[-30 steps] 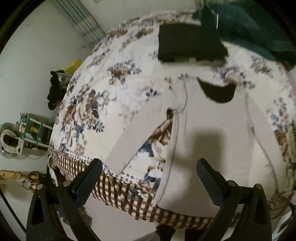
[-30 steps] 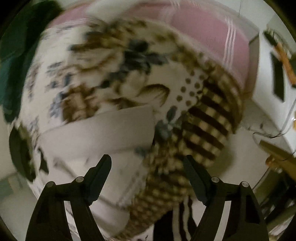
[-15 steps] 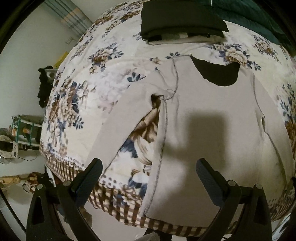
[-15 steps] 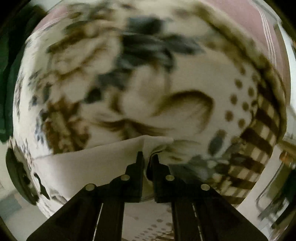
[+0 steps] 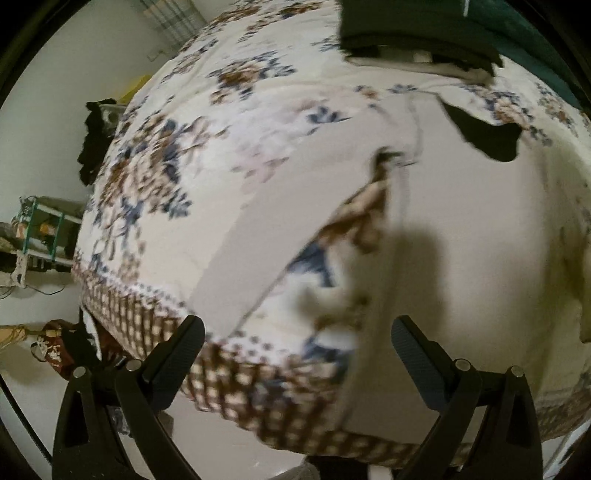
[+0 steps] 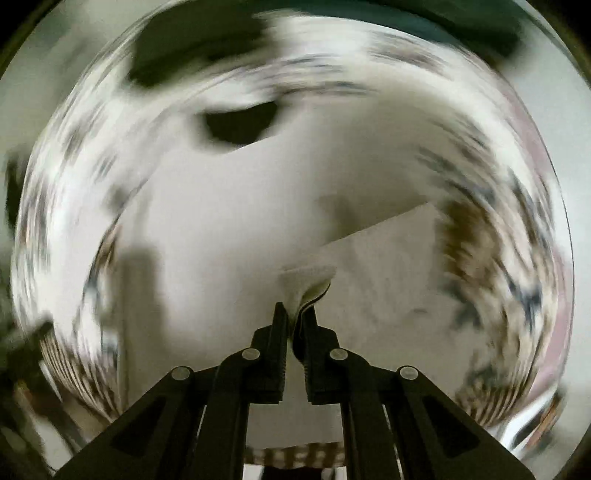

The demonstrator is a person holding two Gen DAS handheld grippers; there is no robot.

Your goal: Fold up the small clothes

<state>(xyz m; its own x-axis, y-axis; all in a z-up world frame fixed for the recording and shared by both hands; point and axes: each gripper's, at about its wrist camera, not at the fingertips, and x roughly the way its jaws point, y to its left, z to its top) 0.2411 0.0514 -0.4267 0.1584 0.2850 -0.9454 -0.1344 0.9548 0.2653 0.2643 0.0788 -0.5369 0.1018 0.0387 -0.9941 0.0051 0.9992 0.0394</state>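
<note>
A beige long-sleeved top lies flat on the floral bedspread, its dark neck opening at the far end and its left sleeve spread out diagonally. My left gripper is open and empty above the bed's near edge, close to the sleeve's cuff. My right gripper is shut on the right sleeve's cuff and holds it over the top's body. The right wrist view is heavily blurred.
A stack of folded dark clothes sits at the far end of the bed beside a green blanket. Left of the bed there are a small shelf, dark clothing on a stand and clutter on the floor.
My right gripper closed on the right cuff and has swung it across over the top's body. My left gripper has shifted left and closer to the bed, staying open.
</note>
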